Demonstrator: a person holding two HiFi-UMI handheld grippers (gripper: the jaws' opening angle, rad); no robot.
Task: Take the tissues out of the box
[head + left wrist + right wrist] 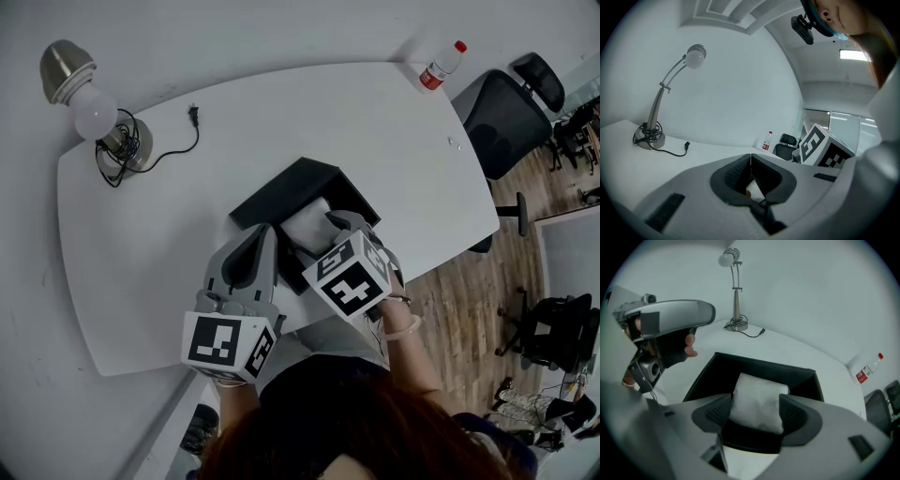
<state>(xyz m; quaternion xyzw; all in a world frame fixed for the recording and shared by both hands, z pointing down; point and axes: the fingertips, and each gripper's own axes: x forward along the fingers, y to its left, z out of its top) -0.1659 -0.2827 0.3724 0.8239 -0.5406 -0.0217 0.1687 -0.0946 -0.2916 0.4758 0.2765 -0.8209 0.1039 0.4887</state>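
Observation:
A black open-topped box (281, 187) stands on the white table (141, 281) near its front edge, with a white pack of tissues (309, 223) inside. My right gripper (345, 227) points steeply down into the box. In the right gripper view its jaws (755, 411) are spread wide on either side of the tissues (759, 397), inside the box walls (754, 363); I see no squeeze. My left gripper (267, 236) lies nearly level just left of the box, jaws closed tip to tip (751, 160) with nothing held.
A desk lamp (84, 103) with a coiled cord and plug (192, 117) stands at the table's far left. A red-capped bottle (441, 67) sits at the far right corner. An office chair (511, 108) stands beyond the table's right edge on the wood floor.

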